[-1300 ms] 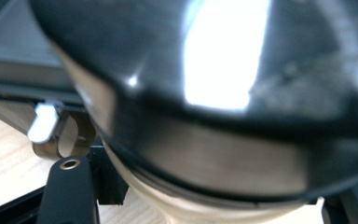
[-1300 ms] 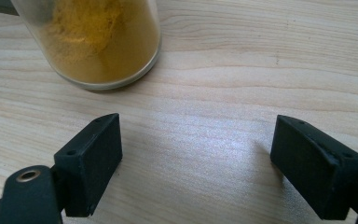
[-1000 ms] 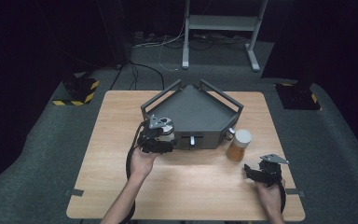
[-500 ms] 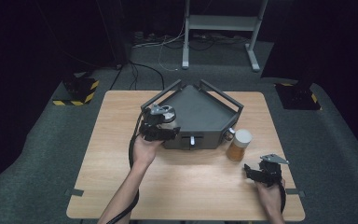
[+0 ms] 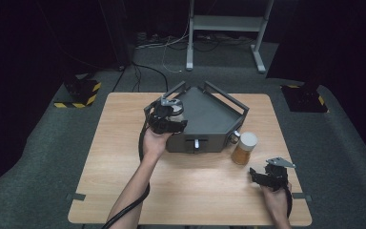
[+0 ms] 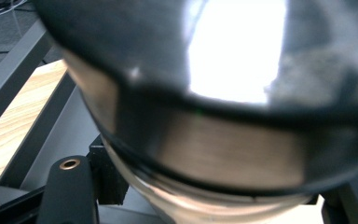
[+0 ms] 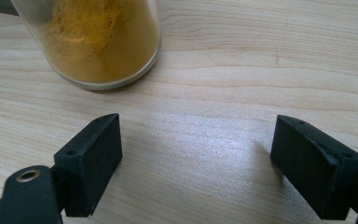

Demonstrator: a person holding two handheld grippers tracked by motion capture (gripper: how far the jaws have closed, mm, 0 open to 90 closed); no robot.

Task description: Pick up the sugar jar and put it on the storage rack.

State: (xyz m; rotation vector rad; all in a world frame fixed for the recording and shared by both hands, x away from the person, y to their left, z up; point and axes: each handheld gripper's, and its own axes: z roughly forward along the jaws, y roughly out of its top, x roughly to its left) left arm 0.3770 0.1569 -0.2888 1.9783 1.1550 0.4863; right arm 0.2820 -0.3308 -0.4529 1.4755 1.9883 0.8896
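Note:
My left gripper (image 5: pixel 168 119) is shut on a glass jar (image 5: pixel 176 112) and holds it over the left front corner of a grey five-sided tray (image 5: pixel 209 117). In the left gripper view the jar (image 6: pixel 205 154) is very close and blurred, with the tray's floor (image 6: pixel 65 135) below it. A jar of orange powder (image 5: pixel 244 149) with a pale lid stands on the table just right of the tray's front. My right gripper (image 5: pixel 259 177) rests near the table's front right, open, its jaws (image 7: pixel 196 158) wide apart on bare wood. The powder jar (image 7: pixel 98 42) is just ahead of them.
The tray has black rails along its sides and small knobs (image 5: pixel 197 143) on its front wall. The wooden table (image 5: pixel 124 157) ends close behind the right hand. Cables and a metal stand (image 5: pixel 224 24) are on the floor beyond the table.
My left hand has lifted the jar and carried it away from the person, from in front of the tray's left corner to over that corner. The right gripper has stayed still.

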